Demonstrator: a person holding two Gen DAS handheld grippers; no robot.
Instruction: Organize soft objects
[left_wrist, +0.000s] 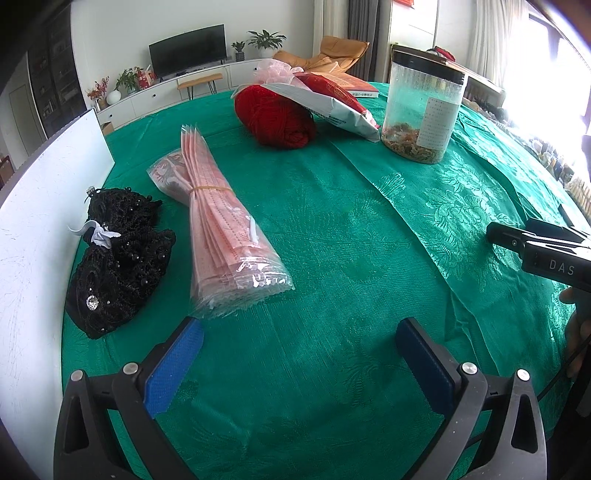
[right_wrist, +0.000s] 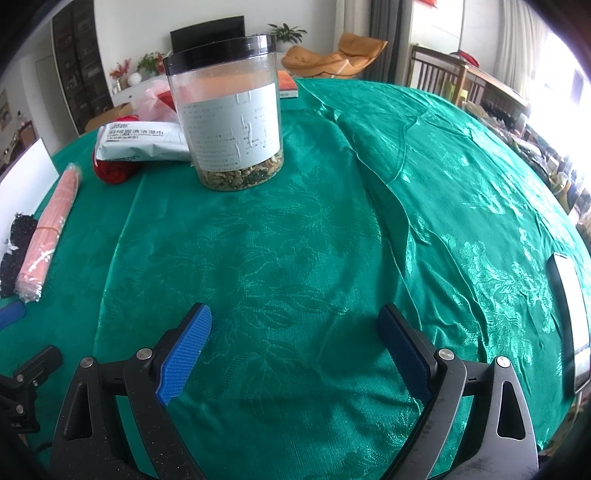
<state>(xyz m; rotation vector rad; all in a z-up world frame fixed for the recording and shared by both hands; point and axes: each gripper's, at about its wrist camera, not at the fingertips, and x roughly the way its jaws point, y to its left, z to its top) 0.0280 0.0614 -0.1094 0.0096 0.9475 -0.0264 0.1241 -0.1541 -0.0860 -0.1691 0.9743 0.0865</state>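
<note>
Green damask tablecloth (right_wrist: 295, 229), bright living room

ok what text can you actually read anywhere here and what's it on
"DAS": white letters on the black body of the right gripper, where the left wrist view shows it; more may be cut off.
"羽绒服清洁湿巾": large print on the grey-white wipes pack.
Smaller line beneath it on the pack: too small to read.
White label on the clear jar: rows of print, blurred.
Book spine: unreadable.
</note>
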